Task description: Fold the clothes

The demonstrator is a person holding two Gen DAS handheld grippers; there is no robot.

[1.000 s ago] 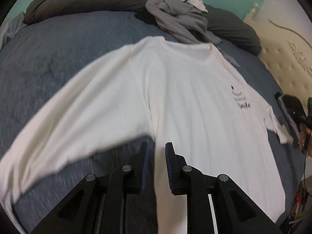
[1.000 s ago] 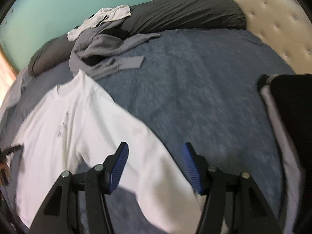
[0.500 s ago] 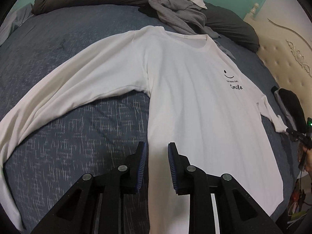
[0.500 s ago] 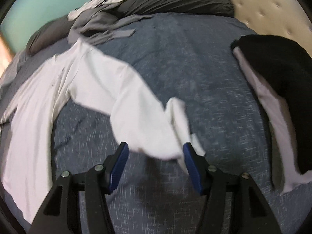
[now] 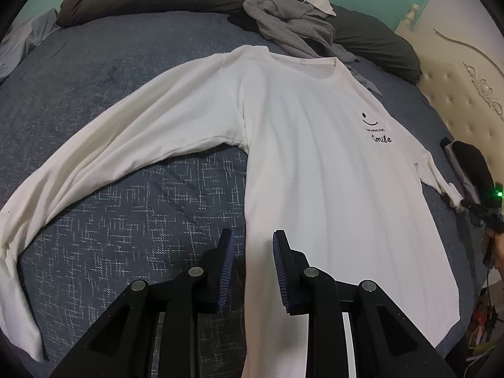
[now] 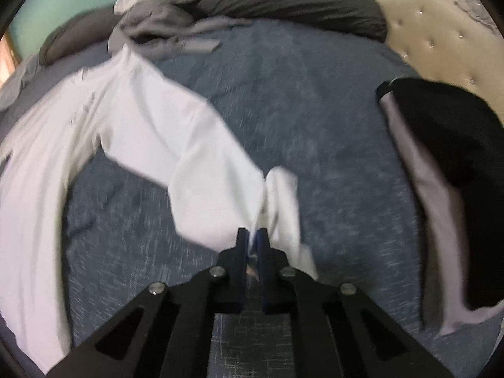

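My right gripper (image 6: 252, 234) is clamped on the cuff of the white long-sleeved cotton shirt (image 5: 315, 163) lying face-up on the blue-grey quilted bedspread (image 5: 132, 208); that sleeve runs up-left toward the body; my left gripper (image 5: 252, 253), parted, straddles the side edge near the hem.

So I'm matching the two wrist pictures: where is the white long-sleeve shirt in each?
Left wrist: white shirt spread flat across the centre, its lower edge between the open left gripper.
Right wrist: at left and centre, its sleeve pinched in the right gripper.
Shared landmark: grey clothes pile beyond the collar.
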